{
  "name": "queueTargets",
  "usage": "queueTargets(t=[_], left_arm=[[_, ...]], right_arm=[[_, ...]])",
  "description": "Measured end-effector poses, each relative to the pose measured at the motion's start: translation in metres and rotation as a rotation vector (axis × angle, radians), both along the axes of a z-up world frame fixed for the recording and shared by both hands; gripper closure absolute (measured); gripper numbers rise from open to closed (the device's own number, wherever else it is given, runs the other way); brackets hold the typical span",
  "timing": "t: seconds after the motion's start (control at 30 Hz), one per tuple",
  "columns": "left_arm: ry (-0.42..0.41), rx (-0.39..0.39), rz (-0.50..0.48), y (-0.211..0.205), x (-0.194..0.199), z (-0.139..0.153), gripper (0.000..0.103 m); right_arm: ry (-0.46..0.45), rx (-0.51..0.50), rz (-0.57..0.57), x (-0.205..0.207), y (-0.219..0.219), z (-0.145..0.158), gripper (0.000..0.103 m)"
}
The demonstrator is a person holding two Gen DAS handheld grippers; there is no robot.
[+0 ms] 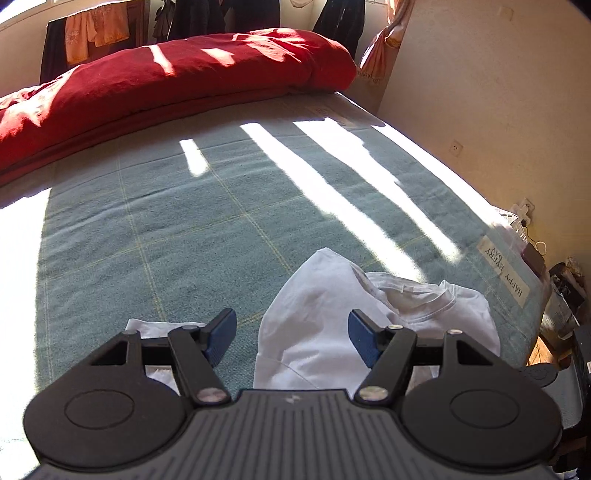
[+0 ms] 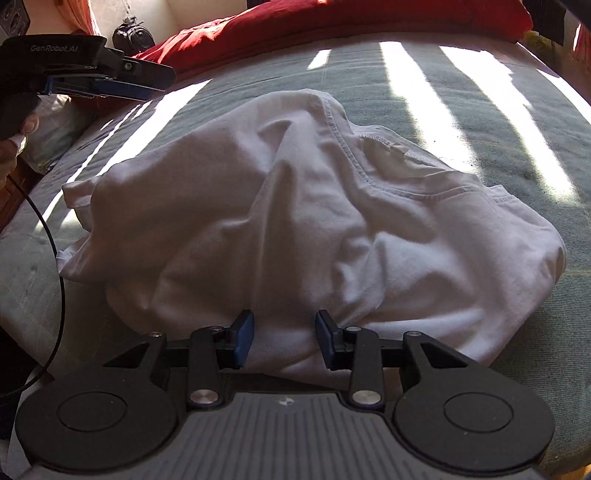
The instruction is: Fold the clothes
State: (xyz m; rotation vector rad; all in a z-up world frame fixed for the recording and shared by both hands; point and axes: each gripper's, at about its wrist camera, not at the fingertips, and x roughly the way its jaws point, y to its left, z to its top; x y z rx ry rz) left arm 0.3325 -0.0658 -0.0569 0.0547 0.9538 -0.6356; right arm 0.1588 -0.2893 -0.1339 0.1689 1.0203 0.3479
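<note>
White T-shirt still in a heap on the bed, folding not begun.

Green checked blanket (image 1: 166, 229) covers the bed, a red duvet (image 1: 177, 85) bunched at its far end; the crumpled white T-shirt (image 2: 295, 206) lies near the front edge, no fold made, so spreading flat and every fold remain. Left gripper (image 1: 291, 338) hangs wide apart and empty beside it; right gripper (image 2: 284, 338) has its fingers partly apart over the near hem, gripping nothing.

T-shirt (image 2: 295, 221) on blanket (image 2: 480, 110), before duvet (image 2: 332, 22)
</note>
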Motion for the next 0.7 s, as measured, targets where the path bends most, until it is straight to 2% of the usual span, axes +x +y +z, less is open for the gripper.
queueTargets(t=[0.17,0.27,0.4,0.57,0.7], left_arm=[[0.195,-0.130,-0.053,0.003,0.055,-0.052,0.036],[0.289,-0.215,-0.108,0.007,0.073,-0.072,0.029],[0.391,-0.337,-0.165,0.015,0.089,-0.091,0.028],[0.451,-0.359,-0.218,0.021,0.085,-0.101,0.028],[0.439,-0.393,-0.274,0.023,0.061,-0.092,0.029]], right_arm=[[0.011,0.054,0.011,0.002,-0.009,-0.002,0.062],[0.012,0.060,0.017,0.003,-0.010,-0.002,0.061],[0.017,0.063,0.036,0.005,-0.010,-0.002,0.059],[0.023,0.054,0.057,0.007,-0.008,0.000,0.059],[0.021,0.040,0.070,0.007,-0.008,0.004,0.059]])
